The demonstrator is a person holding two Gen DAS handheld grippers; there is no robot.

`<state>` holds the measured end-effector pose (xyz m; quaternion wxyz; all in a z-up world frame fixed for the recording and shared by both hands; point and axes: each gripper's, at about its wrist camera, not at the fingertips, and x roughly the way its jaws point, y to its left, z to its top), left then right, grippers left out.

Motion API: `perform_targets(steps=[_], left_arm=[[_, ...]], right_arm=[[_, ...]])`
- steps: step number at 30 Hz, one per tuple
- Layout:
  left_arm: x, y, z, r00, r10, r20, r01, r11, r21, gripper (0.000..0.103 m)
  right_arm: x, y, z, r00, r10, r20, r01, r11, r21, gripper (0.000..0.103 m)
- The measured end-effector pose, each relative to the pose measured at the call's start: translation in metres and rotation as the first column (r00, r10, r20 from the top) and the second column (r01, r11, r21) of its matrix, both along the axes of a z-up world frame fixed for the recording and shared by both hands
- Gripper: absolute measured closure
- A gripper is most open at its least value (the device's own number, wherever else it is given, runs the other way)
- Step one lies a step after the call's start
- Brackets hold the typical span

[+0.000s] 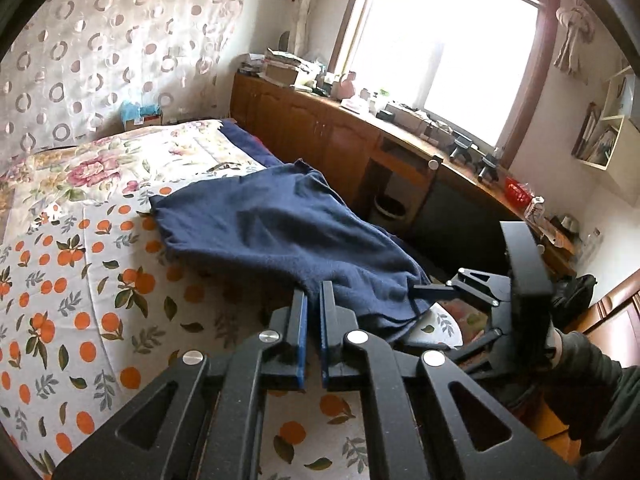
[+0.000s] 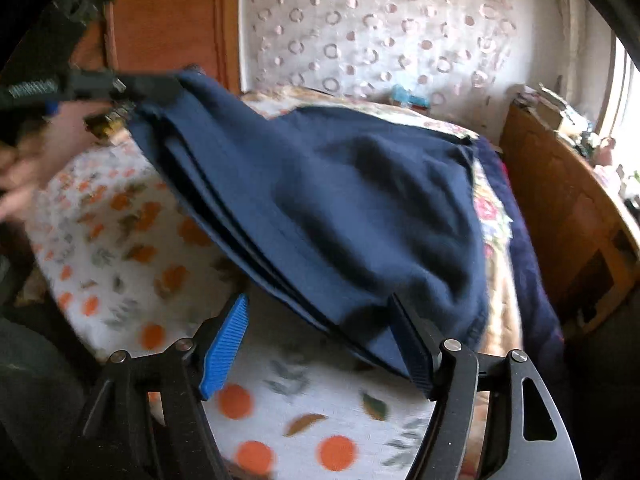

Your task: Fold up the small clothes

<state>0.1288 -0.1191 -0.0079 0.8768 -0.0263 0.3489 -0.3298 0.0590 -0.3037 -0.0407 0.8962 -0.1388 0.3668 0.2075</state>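
Note:
A navy blue garment point(image 1: 280, 232) lies partly on the bed and is lifted along its near edge. My left gripper point(image 1: 314, 292) is shut on the near hem; it shows at the left in the right wrist view point(image 2: 144, 88), pinching a corner. My right gripper point(image 2: 320, 312) is open, jaws wide apart, the garment's point(image 2: 360, 208) folded hem resting against its right finger point(image 2: 412, 344). It shows in the left wrist view point(image 1: 424, 292) at the garment's right corner.
The bed has an orange-print sheet point(image 1: 80, 280) and a floral quilt point(image 1: 120, 160). A wooden cabinet point(image 1: 320, 132) with clutter runs along the window wall, right of the bed. A patterned curtain point(image 2: 380, 32) hangs behind the bed.

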Motion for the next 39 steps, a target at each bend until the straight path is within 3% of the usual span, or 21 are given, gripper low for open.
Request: perform_targets(steps=[2, 7, 8, 11, 12, 14, 19, 25, 30, 39], left_arm=[[-0.001, 0.0, -0.001, 1.0, 0.004, 0.001, -0.004, 1.0, -0.003, 0.098], [0.001, 0.006, 0.001, 0.999, 0.038, -0.002, -0.038, 0.999, -0.016, 0.098], [0.002, 0.007, 0.002, 0.999, 0.038, 0.0, -0.038, 0.999, -0.017, 0.098], [0.008, 0.009, 0.006, 0.999, 0.034, 0.001, -0.034, 0.999, -0.02, 0.098], [0.011, 0.009, 0.007, 0.999, 0.038, 0.003, -0.038, 0.999, -0.017, 0.098], [0.02, 0.01, 0.009, 0.999, 0.044, 0.013, -0.044, 0.999, -0.012, 0.098], [0.058, 0.019, 0.007, 0.997, 0.073, 0.015, -0.073, 0.997, 0.006, 0.098], [0.117, 0.029, 0.0, 0.994, 0.103, -0.026, -0.102, 0.994, 0.029, 0.098], [0.161, 0.031, -0.014, 0.991, 0.118, -0.065, -0.115, 0.992, 0.057, 0.098], [0.184, 0.029, -0.022, 0.992, 0.095, -0.083, -0.089, 0.994, 0.066, 0.097]], right_arm=[[0.01, -0.01, -0.004, 0.999, -0.049, 0.005, 0.049, 0.999, -0.018, 0.03], [0.025, -0.024, -0.002, 0.996, -0.09, 0.023, 0.089, 0.995, 0.053, 0.03], [0.027, -0.023, -0.002, 0.995, -0.093, 0.034, 0.091, 0.995, 0.049, 0.038], [0.033, -0.026, 0.003, 0.993, -0.117, 0.018, 0.115, 0.99, 0.078, 0.084], [0.038, -0.029, 0.011, 0.993, -0.118, 0.014, 0.116, 0.986, 0.116, 0.091], [0.047, -0.028, 0.022, 0.99, -0.126, 0.059, 0.119, 0.986, 0.117, 0.095], [0.089, -0.017, 0.049, 0.987, -0.103, 0.124, 0.086, 0.987, 0.139, 0.096], [0.147, 0.01, 0.048, 0.987, -0.057, 0.15, 0.045, 0.996, 0.079, 0.096], [0.207, 0.028, 0.037, 0.992, -0.032, 0.121, 0.024, 0.997, 0.067, 0.096], [0.245, 0.038, 0.021, 0.998, -0.021, 0.059, 0.017, 0.998, 0.054, 0.096]])
